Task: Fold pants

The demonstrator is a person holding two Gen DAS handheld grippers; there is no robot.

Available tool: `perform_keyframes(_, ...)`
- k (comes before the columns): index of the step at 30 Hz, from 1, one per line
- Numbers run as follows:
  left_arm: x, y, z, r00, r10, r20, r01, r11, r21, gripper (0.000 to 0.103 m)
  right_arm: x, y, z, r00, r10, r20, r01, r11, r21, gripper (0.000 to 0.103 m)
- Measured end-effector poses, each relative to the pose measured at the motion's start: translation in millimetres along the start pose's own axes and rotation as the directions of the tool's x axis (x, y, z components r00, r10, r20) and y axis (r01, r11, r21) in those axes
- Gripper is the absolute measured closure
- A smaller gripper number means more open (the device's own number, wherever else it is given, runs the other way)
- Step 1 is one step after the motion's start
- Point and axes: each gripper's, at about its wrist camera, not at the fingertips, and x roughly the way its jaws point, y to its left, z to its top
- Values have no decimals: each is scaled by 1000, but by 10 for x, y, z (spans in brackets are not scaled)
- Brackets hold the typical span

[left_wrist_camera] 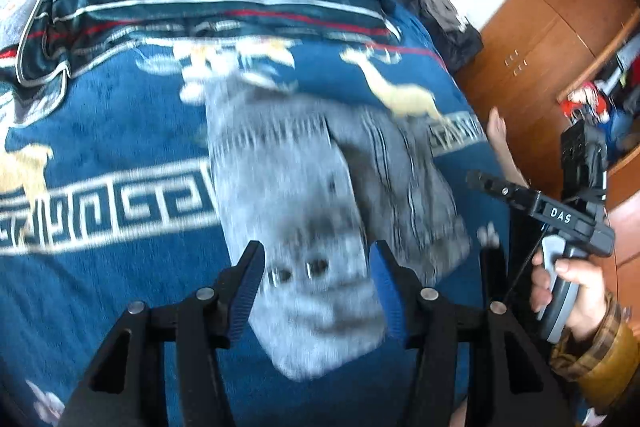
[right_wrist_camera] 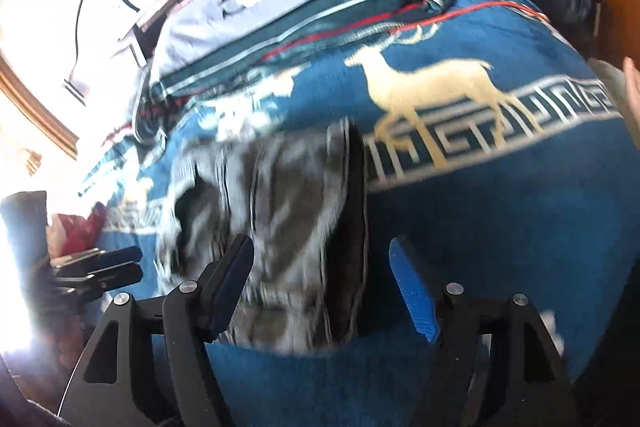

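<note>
Left wrist view, pants (left_wrist_camera: 316, 211) motion-blurred, both tongs (left_wrist_camera: 316, 291) (right_wrist_camera: 322, 287) spread.

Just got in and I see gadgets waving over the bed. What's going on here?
A person is working on folding grey pants that lie on a blue deer-patterned blanket. They hold a two-finger gripper in each hand. The left gripper is open above the near end of the pants, and the right gripper is open over their dark edge. Neither grips the fabric. The frames are blurred, so the fold's progress is hard to judge.
</note>
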Motion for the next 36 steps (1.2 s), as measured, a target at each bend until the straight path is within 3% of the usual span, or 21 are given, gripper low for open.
perform_keyframes(5, 304, 18, 453, 997, 80, -8, -80, 997, -11, 47, 422, -224, 367, 998, 55, -36, -53, 997, 64, 35)
perform_keyframes(7, 443, 71, 541, 995, 97, -26, -98, 994, -40, 48, 602, -328, 425, 995, 84, -62, -76, 991, 112, 48)
perform_keyframes(9, 592, 165, 625, 992, 111, -53, -116, 989, -87, 54, 722, -378, 445, 990, 119, -78, -105, 980, 167, 87)
perform_keyframes(11, 698, 241, 673, 987, 145, -64, -151, 983, -108, 56, 774, -280, 496, 992, 102, -74, -93, 988, 125, 89)
perform_keyframes(15, 776, 257, 613, 977, 209, -48, -212, 973, -85, 58, 635, 141, 632, 999, 12, 34, -8, 992, -127, 91)
perform_keyframes(17, 798, 246, 557, 975, 221, -28, -222, 972, -80, 58, 612, 167, 662, 997, -27, 74, 38, 988, -150, 91)
perform_keyframes(21, 855, 241, 521, 972, 236, -11, -236, 968, -91, 57, 913, -138, 563, 993, -121, -11, 120, 989, -88, 91)
perform_keyframes(23, 843, 225, 516, 970, 242, -16, -243, 967, -83, 57, 1050, -261, 483, 979, -195, -58, 190, 978, -85, 91)
perform_keyframes(28, 515, 212, 451, 980, 197, 16, -194, 975, -108, 58, 677, -404, 437, 994, -113, -6, 113, 993, 16, 87)
perform_keyframes(30, 348, 194, 367, 984, 172, 41, -166, 980, -110, 58, 459, -350, 377, 998, -56, 7, 56, 998, 16, 72)
perform_keyframes(36, -12, 83, -72, 992, 115, 50, -111, 991, -80, 58, 132, -174, -42, 995, 95, -15, -95, 995, 39, 69)
